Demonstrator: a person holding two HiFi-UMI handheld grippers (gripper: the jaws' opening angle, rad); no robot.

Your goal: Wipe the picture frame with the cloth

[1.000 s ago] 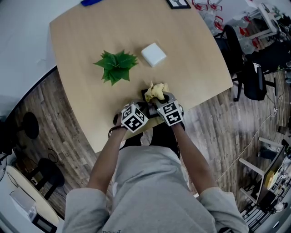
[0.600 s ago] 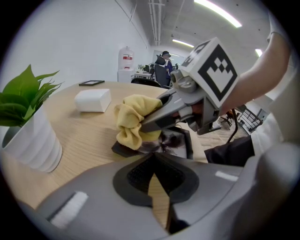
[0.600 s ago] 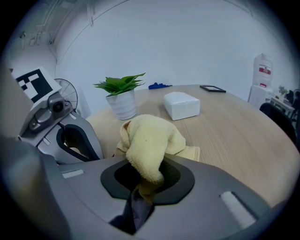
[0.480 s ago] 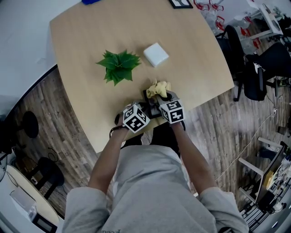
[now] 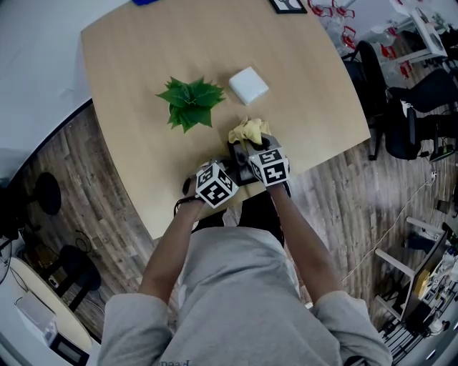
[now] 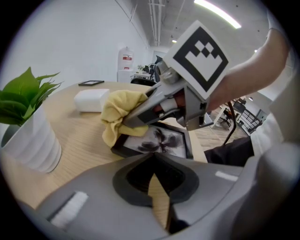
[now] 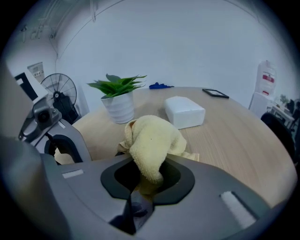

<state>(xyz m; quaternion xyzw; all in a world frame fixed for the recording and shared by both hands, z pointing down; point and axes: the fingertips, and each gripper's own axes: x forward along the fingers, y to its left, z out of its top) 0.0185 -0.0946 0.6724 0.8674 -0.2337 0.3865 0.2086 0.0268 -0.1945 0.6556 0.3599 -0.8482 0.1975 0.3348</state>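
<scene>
Pinching cloth on picture frame, right gripper, left gripper closed, plant beyond

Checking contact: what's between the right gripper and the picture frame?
The yellow cloth, pinched in the right gripper, rests on the picture frame; left gripper view shows it.

From the head view we find the picture frame mostly hidden under the cloth and right gripper. A blue object at the far edge of the tabletop is cut off.
</scene>
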